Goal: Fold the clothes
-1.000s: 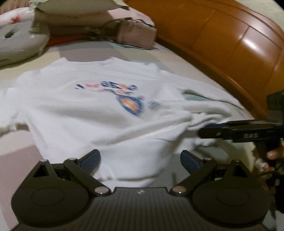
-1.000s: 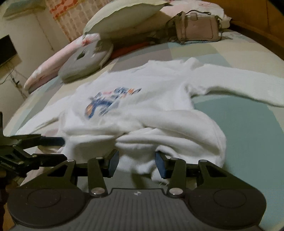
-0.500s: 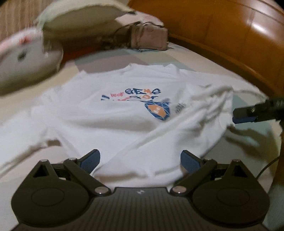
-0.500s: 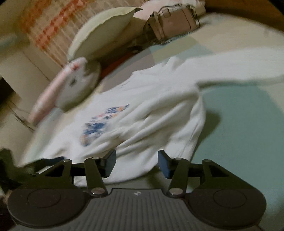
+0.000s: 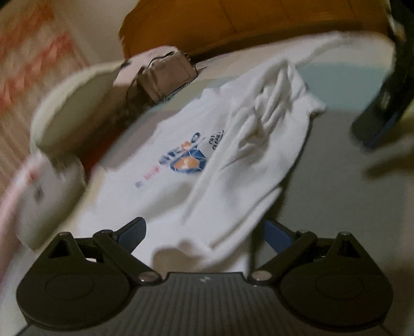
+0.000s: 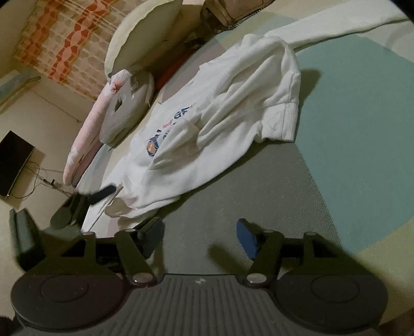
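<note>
While the white sweatshirt [image 6: 222,108] lies across the middle of the bed [image 6: 362,160], the curtain [image 6: 59,44] with orange shapes fills the 10 o'clock corner of the right wrist view, with a dark screen [image 6: 14,162] at 9 o'clock. Pillows [image 6: 139,44] sit toward 11 o'clock, a pinkish handbag [image 5: 165,77] beside them. On the chest print only "GF" in blue can be read; smaller letters are too blurred. One side of the garment is folded over the front, its ribbed hem toward 2 o'clock, and a sleeve [image 6: 336,23] stretches to 1 o'clock.

Left gripper [image 5: 204,234]: fingers wide, the sweatshirt's near edge lying between them; whether they touch it I cannot tell. Right gripper [image 6: 200,236]: fingers spreading, only bedsheet between them.
</note>
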`<state>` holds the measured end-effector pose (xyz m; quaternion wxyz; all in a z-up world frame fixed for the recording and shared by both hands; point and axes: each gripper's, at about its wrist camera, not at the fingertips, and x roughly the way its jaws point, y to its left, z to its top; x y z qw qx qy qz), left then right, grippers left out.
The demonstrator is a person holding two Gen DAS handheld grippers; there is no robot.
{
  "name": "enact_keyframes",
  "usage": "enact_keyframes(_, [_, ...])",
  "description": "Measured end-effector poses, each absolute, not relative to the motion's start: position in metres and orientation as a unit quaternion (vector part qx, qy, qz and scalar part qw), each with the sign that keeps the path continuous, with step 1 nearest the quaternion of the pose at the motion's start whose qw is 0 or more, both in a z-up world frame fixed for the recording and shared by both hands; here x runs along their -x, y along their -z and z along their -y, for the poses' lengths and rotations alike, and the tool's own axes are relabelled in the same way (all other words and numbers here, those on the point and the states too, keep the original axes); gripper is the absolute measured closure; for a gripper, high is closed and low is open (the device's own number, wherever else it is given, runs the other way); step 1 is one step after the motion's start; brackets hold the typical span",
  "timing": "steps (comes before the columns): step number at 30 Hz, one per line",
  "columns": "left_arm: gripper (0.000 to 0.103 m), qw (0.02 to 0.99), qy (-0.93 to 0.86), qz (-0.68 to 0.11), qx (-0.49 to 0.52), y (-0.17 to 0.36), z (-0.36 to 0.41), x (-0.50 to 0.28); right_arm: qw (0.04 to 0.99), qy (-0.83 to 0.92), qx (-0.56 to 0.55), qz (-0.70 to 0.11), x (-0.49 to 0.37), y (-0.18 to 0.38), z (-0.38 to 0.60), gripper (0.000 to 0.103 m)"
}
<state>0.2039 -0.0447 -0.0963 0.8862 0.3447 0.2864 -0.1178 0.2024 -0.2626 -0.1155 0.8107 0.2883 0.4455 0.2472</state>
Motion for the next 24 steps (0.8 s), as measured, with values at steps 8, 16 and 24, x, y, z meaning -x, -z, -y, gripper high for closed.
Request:
enact_keyframes(8, [0.021, 0.885, 0.116, -0.225, -0.391, 0.086, 0.054, -0.202, 0.816, -0.24, -0.289, -0.439, -0.201, 0.115, 0.269, 0.033])
enact_keyframes(16, [0.024, 0.867, 0.159, -0.193, -0.431, 0.096, 0.086, -0.206, 0.813, -0.239, -0.293, -0.442, -0.201, 0.119, 0.27, 0.033])
enact_keyframes(24, [0.093, 0.876, 0.169, -0.193, -0.408, 0.087, 0.087, -0.221, 0.814, -0.233, -0.301, -0.439, -0.195, 0.122, 0.279, 0.033])
